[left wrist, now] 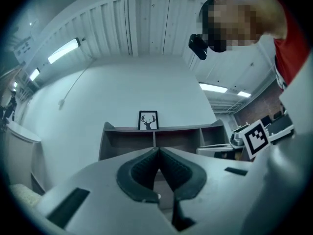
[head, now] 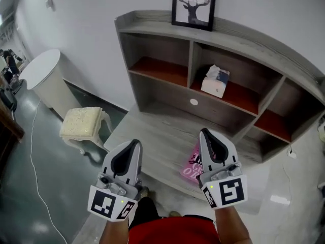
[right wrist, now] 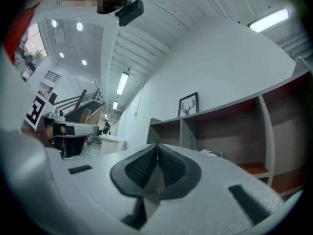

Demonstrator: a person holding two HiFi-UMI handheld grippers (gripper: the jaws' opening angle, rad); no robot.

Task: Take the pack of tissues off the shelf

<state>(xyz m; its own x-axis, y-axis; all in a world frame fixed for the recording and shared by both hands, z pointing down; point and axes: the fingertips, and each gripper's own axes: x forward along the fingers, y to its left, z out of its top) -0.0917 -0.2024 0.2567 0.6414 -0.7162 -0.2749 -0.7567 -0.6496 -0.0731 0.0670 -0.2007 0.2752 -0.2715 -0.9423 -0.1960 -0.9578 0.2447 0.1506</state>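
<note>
The pack of tissues [head: 215, 81], white with a tissue sticking out of its top, stands on the red floor of the shelf's [head: 152, 27] middle compartment; its top [right wrist: 211, 153] peeks over the jaws in the right gripper view. My left gripper [head: 135, 143] is held low at the desk's near edge, shut and empty. My right gripper [head: 204, 132] hovers over the desk, also shut with nothing between its jaws, well short of the tissues. Both point toward the shelf [left wrist: 154, 136].
A framed deer picture [head: 193, 4] stands on top of the shelf. A pink book [head: 192, 166] lies on the grey desk [head: 152, 131] under my right gripper. A cream stool [head: 81, 123] and a round white table [head: 43, 72] stand on the floor at left.
</note>
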